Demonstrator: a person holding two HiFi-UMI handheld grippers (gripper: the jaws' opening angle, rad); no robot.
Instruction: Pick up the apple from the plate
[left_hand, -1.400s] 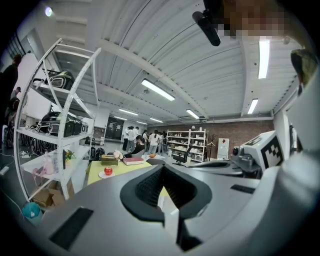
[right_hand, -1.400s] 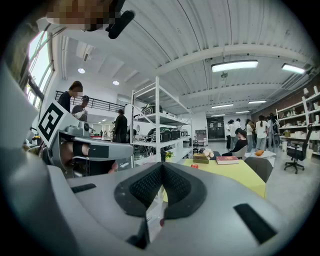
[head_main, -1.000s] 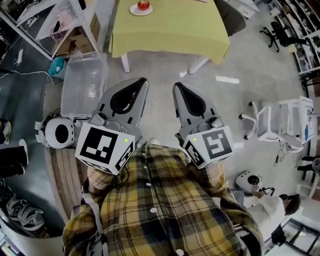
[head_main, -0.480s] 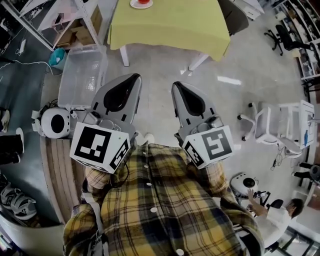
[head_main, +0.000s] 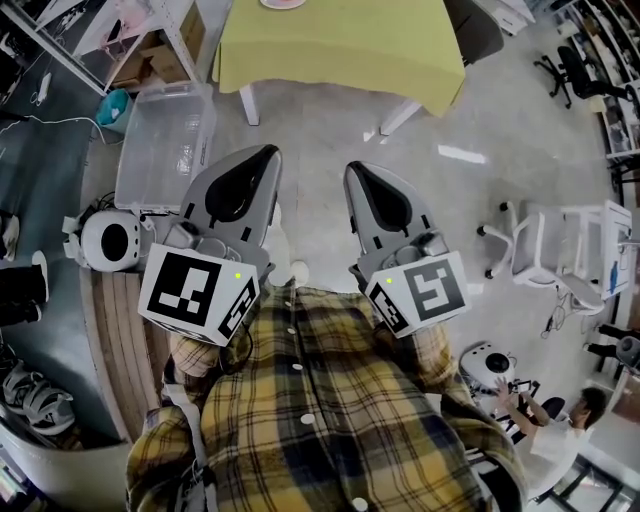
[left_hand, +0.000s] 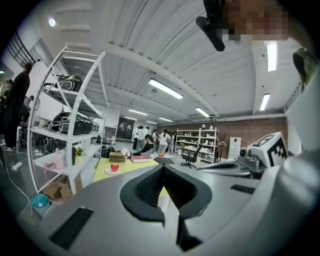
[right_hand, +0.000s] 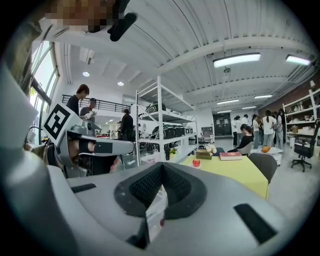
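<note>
Apple: red, sitting on a small white plate near the shelf-side edge of the yellow-green table. It is well apart from both grippers, with open floor between. My left gripper view shows the same thing, apple on plate. In the head view I get only a sliver of the plate at the top edge and cannot make out the apple there.

Also on the table: a brown box just behind the plate, and a red book further along.

Left gripper: I read the jaws as closed tip to tip, nothing between them. Right gripper: the same, pads together and empty. Both are held side by side in front of the person's plaid shirt, noses toward the table.

Around: white shelving stands beside the table. A clear plastic bin sits on the floor, just outboard of the left gripper. A group of people stands at the far end of the room.
</note>
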